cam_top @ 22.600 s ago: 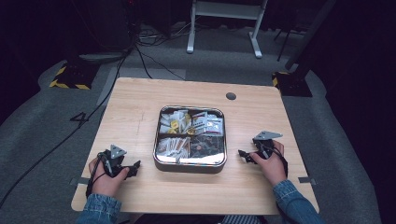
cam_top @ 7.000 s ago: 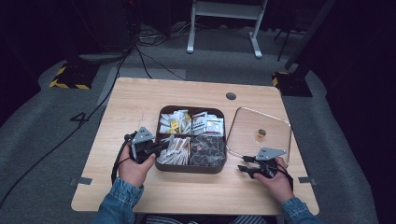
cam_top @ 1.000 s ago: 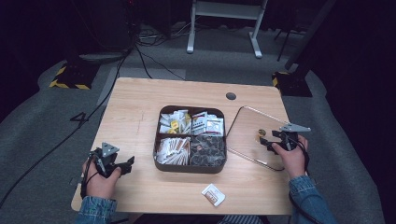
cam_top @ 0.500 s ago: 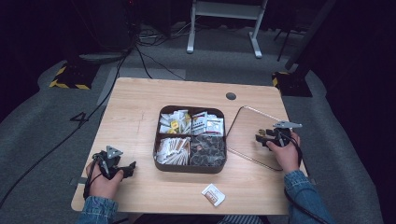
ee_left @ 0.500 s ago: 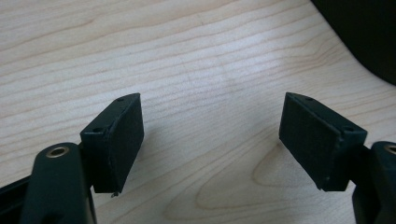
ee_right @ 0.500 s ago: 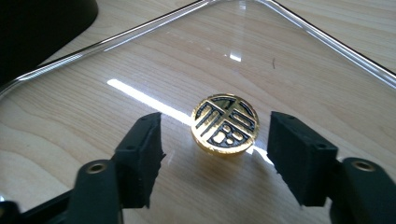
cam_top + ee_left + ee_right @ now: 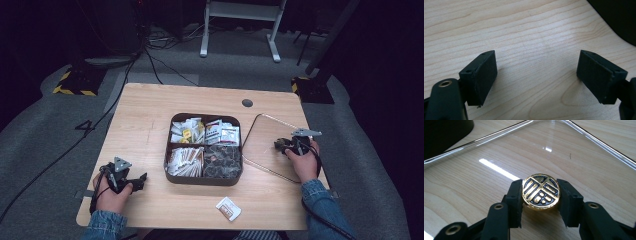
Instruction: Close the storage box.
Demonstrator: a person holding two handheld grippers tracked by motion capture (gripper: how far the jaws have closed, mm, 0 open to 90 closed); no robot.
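A clear lid [image 7: 265, 135] lies flat on the table to the right of a dark tin box [image 7: 204, 180]. On the lid stands a round gold knob [image 7: 541, 191] with a black pattern. My right gripper [image 7: 541, 196] has just been closing, and its pads now press on both sides of the knob. In the high view the right gripper [image 7: 281, 145] rests over the lid's middle. My left gripper [image 7: 142, 178] sits low at the table's front left. Its jaws have just opened a little further, and the left gripper [image 7: 536, 72] stands wide with only bare wood between them.
The tin box holds several sachets and packets in its compartments. One loose white sachet [image 7: 228, 208] lies near the table's front edge. A round cable hole [image 7: 247, 103] sits at the back of the table. The tin's dark corner [image 7: 624, 22] shows at the upper right of the left gripper view.
The right hand has shifted slightly left and down over the lid, and its jaws have closed on the gold knob. The left hand has stayed about where it was.
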